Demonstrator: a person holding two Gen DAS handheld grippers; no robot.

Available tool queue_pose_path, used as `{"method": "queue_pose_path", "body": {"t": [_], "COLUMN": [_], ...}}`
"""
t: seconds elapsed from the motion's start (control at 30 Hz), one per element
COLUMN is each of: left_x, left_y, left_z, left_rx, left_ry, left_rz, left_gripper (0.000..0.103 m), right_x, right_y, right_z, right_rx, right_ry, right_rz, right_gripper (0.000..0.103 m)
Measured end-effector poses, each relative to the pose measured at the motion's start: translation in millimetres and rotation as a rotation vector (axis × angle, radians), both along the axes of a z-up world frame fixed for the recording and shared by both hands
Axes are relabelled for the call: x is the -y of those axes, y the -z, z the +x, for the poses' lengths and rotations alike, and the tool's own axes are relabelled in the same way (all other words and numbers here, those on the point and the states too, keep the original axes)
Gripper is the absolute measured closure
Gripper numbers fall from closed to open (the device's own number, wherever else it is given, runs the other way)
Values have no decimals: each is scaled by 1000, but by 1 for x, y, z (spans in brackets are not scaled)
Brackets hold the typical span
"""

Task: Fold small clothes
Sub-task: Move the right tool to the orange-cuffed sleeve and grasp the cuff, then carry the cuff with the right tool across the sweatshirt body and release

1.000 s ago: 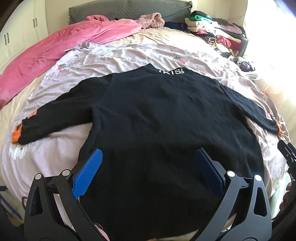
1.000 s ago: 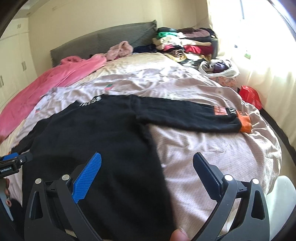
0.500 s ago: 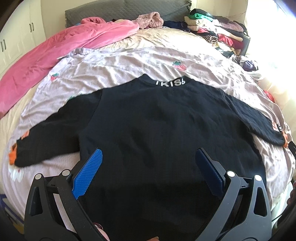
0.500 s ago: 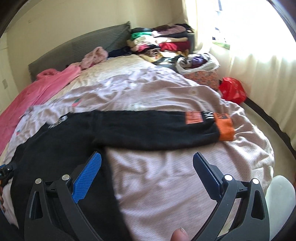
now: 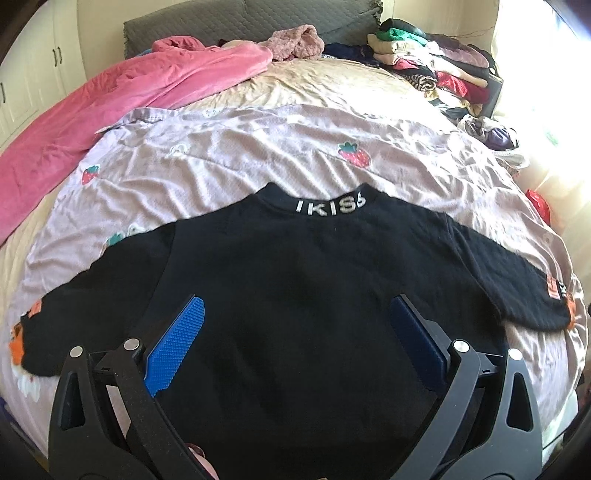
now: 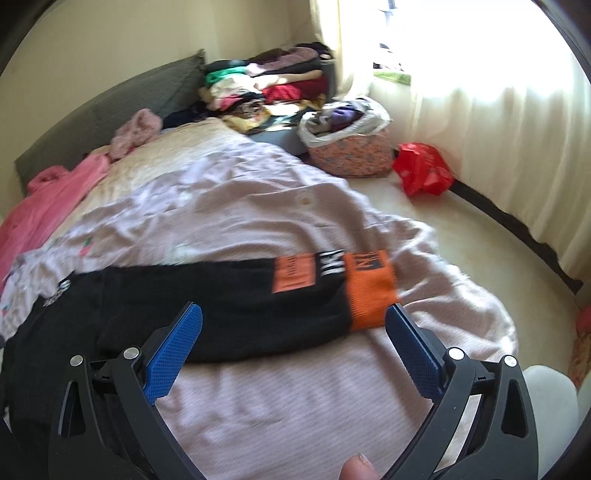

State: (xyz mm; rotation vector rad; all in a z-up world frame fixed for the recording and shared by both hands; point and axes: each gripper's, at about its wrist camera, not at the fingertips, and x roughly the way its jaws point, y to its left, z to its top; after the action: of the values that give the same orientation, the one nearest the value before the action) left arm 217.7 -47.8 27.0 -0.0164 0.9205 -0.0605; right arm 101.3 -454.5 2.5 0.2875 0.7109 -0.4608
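A small black sweater (image 5: 295,288) lies flat, back up, on a lilac strawberry-print sheet (image 5: 236,158), its collar with white lettering (image 5: 330,206) at the far side. Both sleeves stretch sideways; each ends in an orange cuff. My left gripper (image 5: 295,310) hovers open over the sweater's lower body, nothing between its blue pads. In the right wrist view the right sleeve (image 6: 229,306) runs across to its orange cuff (image 6: 369,291), with an orange patch beside it. My right gripper (image 6: 293,317) stands open just above and in front of that sleeve end.
A pink blanket (image 5: 110,96) lies along the left of the bed. A grey headboard (image 5: 236,18) and piled clothes (image 5: 436,62) are at the far end. Right of the bed sit a floral basket (image 6: 351,147), a red bag (image 6: 421,170) and a curtain (image 6: 498,129).
The left gripper has moved forward over the sweater toward the collar. The right gripper has swung right and closer to the sleeve's orange cuff. Both stayed open.
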Motion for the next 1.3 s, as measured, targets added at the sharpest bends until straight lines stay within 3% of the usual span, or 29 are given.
{"method": "queue_pose_path", "body": {"t": [0.23,0.4,0.47,0.5,0.53,0.67,0.8,0.93,0.97,1.03,1.3], "left_x": [0,-1,-2,-4,-6,-12,-7,1,1,-3,-10], "left_y": [0,0,2,7,13,33,56,68,69,67,63], "left_z": [33,55,62,66,69,71,66,61,62,62,59], "left_rx": [5,35,50,49,38,35,-1,-15,-15,-3,11], "left_ry": [-15,-27,-36,-48,-60,-94,-71,-28,-25,-29,7], "left_rz": [-19,-13,-6,-2,-6,-36,-82,-68,-68,-76,-115], "left_gripper": [9,9,9,9,9,9,9,9,9,9,9], "right_x": [40,63,68,71,75,82,89,94,93,90,55], "right_y": [8,19,24,30,34,49,62,77,76,72,26], "right_z": [16,35,40,43,46,54,64,66,66,63,50], "right_rx": [-46,-83,-101,-124,-137,-172,-191,-200,-196,-170,-68], "right_ry": [30,33,33,43,48,59,63,76,71,50,2], "right_rz": [9,74,75,81,98,125,154,210,207,206,139], "right_gripper": [4,6,15,28,32,36,51,61,64,83,92]}}
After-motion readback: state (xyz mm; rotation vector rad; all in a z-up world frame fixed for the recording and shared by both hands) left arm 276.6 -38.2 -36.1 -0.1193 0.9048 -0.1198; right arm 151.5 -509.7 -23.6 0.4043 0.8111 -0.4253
